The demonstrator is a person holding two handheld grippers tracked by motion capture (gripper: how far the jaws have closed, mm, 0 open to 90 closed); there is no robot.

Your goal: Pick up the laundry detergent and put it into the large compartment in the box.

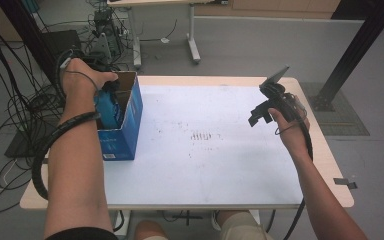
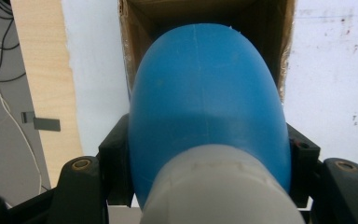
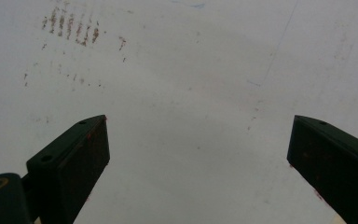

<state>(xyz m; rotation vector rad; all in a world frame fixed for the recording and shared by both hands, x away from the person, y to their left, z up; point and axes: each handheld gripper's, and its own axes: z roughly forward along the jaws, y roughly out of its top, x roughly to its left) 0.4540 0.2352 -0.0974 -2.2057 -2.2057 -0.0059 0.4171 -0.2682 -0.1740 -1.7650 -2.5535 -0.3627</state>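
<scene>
The left tool (image 1: 111,102) clamps a blue bottle (image 2: 205,112) by its sides, long axis running away from the tool, pale cap (image 2: 219,186) nearest the camera and rounded base pointing down into the open blue box (image 1: 130,125) at the tabletop's (image 1: 205,165) left edge. The box walls hide the bottle's lower end. The right tool (image 1: 262,112) hangs released above the stained white surface.
</scene>
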